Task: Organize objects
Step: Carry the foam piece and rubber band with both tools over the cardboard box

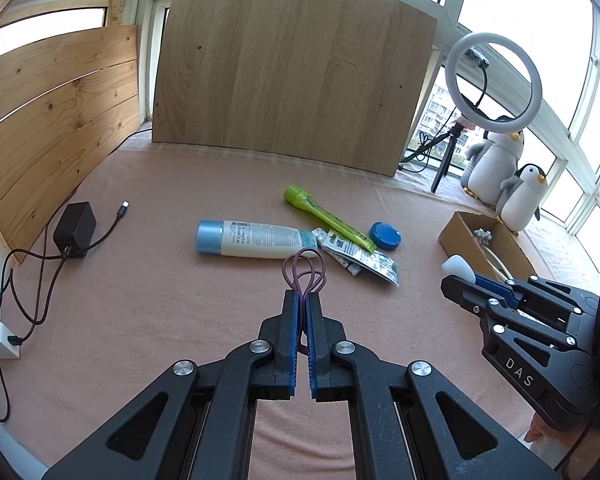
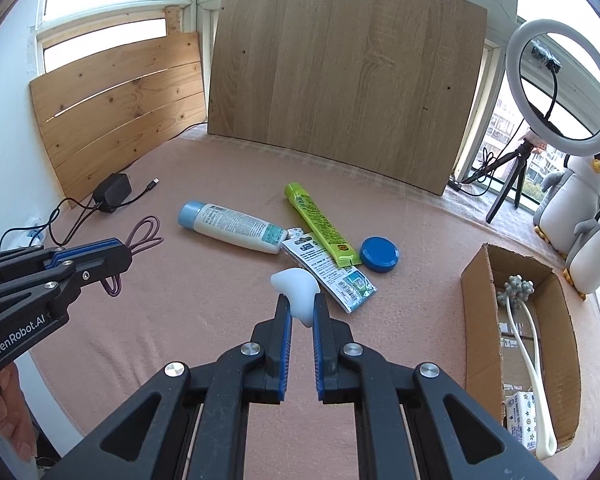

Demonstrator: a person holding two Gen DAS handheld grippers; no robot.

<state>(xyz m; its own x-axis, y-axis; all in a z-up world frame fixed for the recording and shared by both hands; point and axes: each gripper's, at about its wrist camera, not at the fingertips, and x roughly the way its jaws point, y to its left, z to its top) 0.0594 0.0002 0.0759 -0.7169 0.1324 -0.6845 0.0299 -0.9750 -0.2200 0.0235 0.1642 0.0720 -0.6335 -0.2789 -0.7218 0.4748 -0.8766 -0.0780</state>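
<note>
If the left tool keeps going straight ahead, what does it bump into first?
Probably the white tube with the blue cap. The left tool, shut on a purple cable loop, points at the tube's flat end; depth is hard to judge.

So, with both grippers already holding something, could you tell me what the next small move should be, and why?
Probably carry the right gripper over to the cardboard box and let go of the white piece there. Its jaws are shut on that piece, and the open box on its right already holds a few things. The left gripper, shut on the purple cable, could follow.
</note>
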